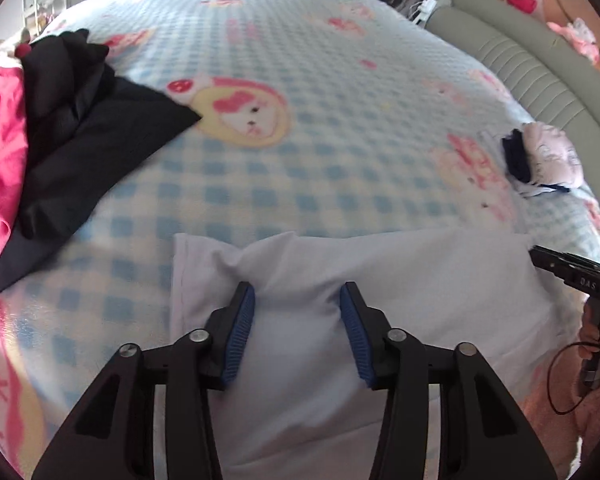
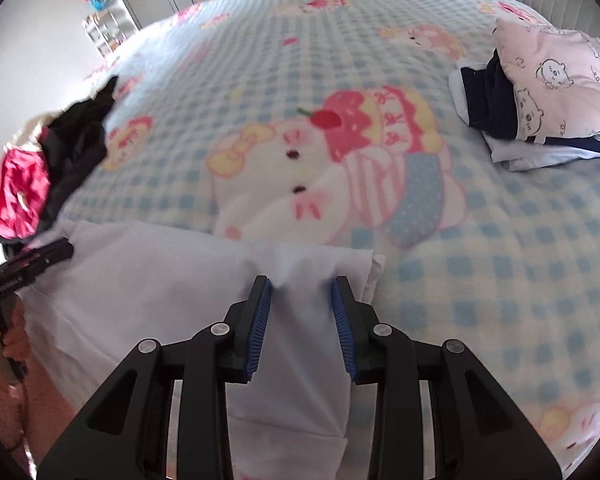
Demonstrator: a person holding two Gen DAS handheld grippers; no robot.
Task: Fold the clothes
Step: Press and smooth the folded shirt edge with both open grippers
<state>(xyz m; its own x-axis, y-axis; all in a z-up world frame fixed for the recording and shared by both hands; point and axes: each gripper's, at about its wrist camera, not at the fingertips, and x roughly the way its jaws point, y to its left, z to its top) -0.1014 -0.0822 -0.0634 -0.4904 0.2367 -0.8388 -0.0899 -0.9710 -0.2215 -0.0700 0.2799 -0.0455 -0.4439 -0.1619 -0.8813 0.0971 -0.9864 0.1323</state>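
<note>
Currently both tools clench bunched folds of the pale lilac-white cotton garment [image 1: 400, 280] lying on the blue-checked cartoon-print bed blanket [image 1: 300, 80]: left tool [image 1: 297, 300] near its left edge, right tool [image 2: 302, 292] near its right edge. Black and pink clothes [image 1: 72, 128] heap far left; folded stack [image 2: 540, 100] sits far right.

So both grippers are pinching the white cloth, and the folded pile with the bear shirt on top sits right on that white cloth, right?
Not quite. Both the left gripper and the right gripper do pinch the white cloth, but the folded pile sits apart from it, farther up on the checked blanket. The right wrist view shows blanket between them.
</note>
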